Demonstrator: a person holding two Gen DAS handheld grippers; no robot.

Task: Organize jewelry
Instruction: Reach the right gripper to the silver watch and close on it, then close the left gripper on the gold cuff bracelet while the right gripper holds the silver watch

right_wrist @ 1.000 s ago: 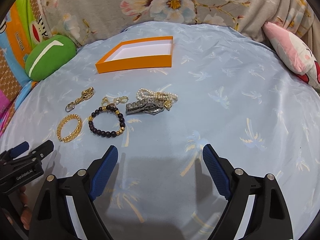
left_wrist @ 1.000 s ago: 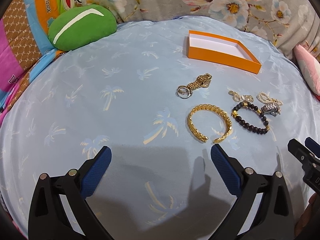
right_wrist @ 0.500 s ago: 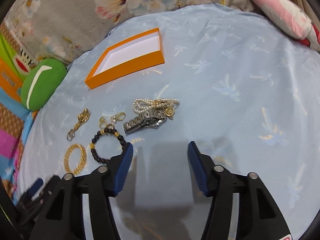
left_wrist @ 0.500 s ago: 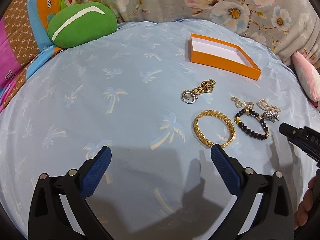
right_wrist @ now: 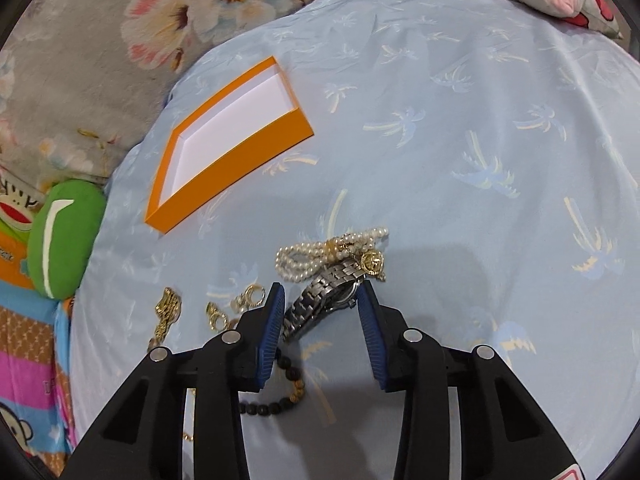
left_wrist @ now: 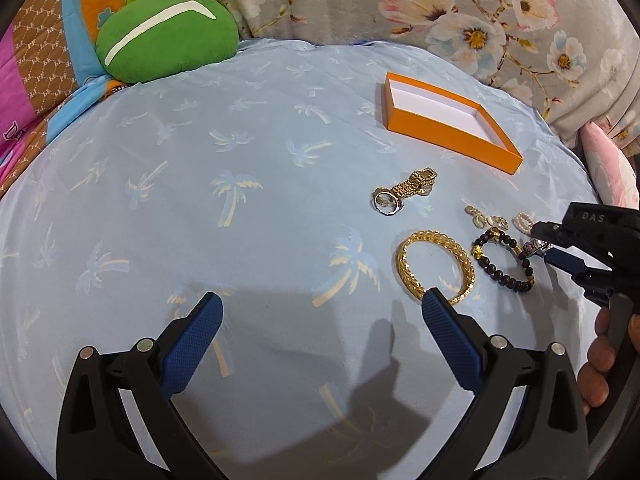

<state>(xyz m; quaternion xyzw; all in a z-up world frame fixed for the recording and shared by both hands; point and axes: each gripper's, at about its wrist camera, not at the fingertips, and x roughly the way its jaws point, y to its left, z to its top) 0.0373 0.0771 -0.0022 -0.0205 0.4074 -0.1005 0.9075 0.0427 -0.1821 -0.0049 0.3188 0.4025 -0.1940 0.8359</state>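
Your right gripper (right_wrist: 322,294) tilts down over the silver metal-link watch (right_wrist: 320,300).
Lower centre: its jaws, just closing, straddle the watch without visibly pressing; your left gripper (left_wrist: 320,312) gapes wide.

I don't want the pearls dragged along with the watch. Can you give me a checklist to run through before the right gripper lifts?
1. Silver watch between the fingers of the right gripper: ok; its jaws have just been closing around it.
2. Pads pressing on the watch: cannot tell; a gap still shows on the left side.
3. Pearl strand clear of the watch: not ok; it lies against the band's far end.
4. Beaded bracelet out of the grip: ok; it sits below the left finger, outside the jaws.
5. Orange box ready to receive: ok; open and empty.
6. Left gripper out of the way: ok; open, holding nothing.
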